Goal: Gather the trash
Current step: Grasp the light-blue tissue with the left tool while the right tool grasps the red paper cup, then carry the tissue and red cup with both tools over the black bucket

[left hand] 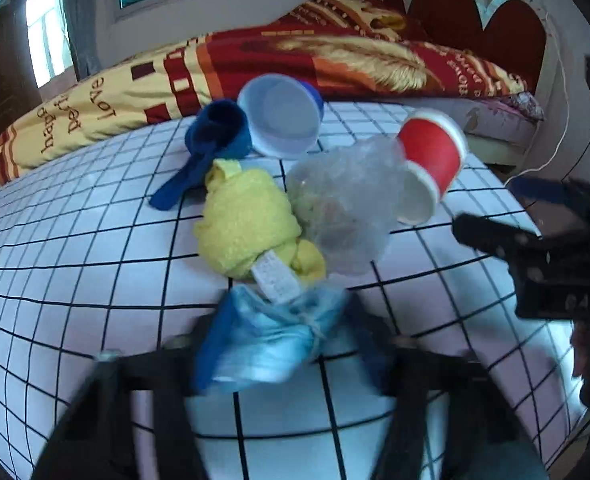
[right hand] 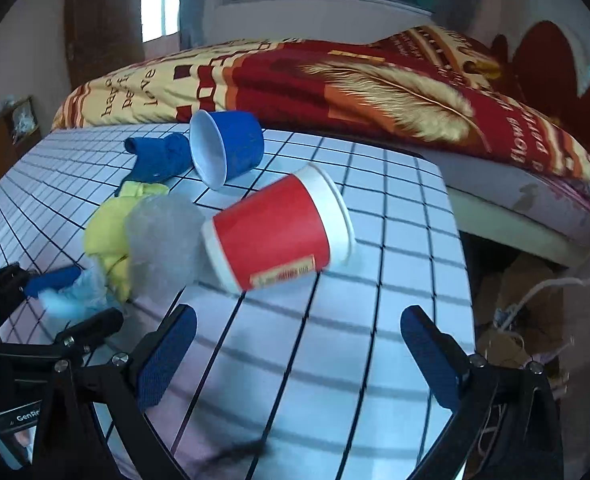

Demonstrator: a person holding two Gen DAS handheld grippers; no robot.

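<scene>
Left gripper [left hand: 291, 344] jaws close around the blue wrapper [left hand: 271, 344]; grip unconfirmed. Right gripper [right hand: 295, 360] is wide open, empty, near the red cup [right hand: 271, 240].

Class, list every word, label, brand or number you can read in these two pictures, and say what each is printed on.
"love": bedspread, upside down; the other words beside it are not surely readable.
"flow...": cut-off word on the bedspread's red part, right wrist view.
"GenRo...": cut off, on the left gripper body.
Label on the red cup: too small to read.
White tag on the yellow cloth: blurred.
Marks on the right gripper body: unreadable.
</scene>
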